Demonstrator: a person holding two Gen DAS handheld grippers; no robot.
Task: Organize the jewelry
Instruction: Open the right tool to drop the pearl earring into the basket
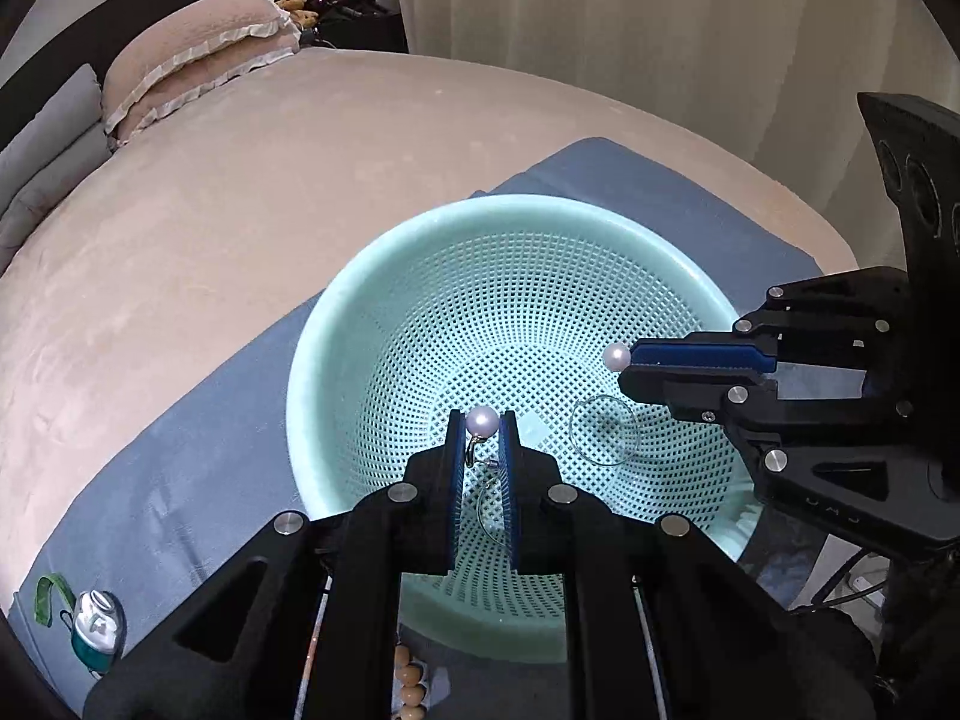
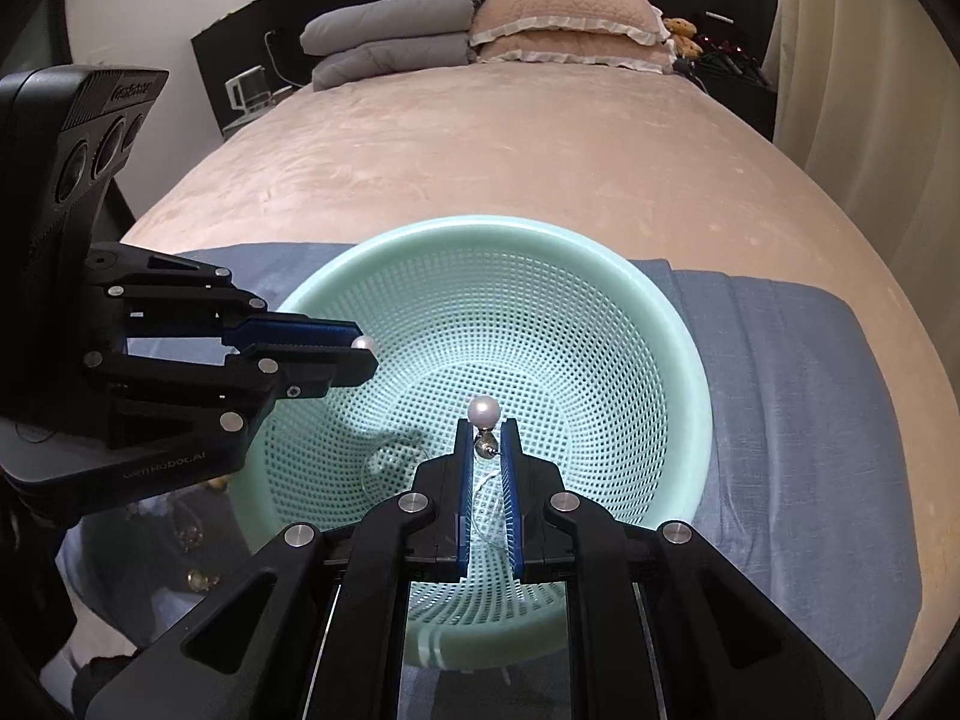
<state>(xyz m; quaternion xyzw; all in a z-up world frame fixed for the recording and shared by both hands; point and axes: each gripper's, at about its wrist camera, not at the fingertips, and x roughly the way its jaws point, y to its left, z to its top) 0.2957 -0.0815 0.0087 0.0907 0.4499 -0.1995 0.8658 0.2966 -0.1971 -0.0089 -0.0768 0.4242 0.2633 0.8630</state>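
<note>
Bedroom setting: a bed (image 2: 480,150) under a beige plush cover, stacked pillows (image 2: 564,24) and folded grey bedding (image 2: 390,30) at the headboard, curtains (image 1: 600,30) along one side. Across the near end lies a blue cloth (image 1: 180,450), and on it sits a mint-green perforated basket (image 1: 384,276), round with a thick rim. I have both tools over the basket's opening. My left gripper (image 1: 482,420) has its jaws closed on a pearl earring (image 1: 482,419); the pearl sits at the very tips, its gold hook and a thin wire hoop hanging down between the blue pads. My right gripper (image 2: 483,414) is likewise clamped on a second pearl earring (image 2: 483,410), pearl at the tips, a small metal fitting and a clear loop below it. From the left camera the right gripper comes in from the right edge, its pearl poking past the tips; from the right camera the left one enters from the left. A thin transparent ring (image 1: 603,429) lies on the basket floor. On the cloth's near left corner rests a small teal-and-white bottle (image 1: 96,630) with a green strap. A string of tan beads (image 1: 408,684) shows just under my left tool, outside the basket.
</note>
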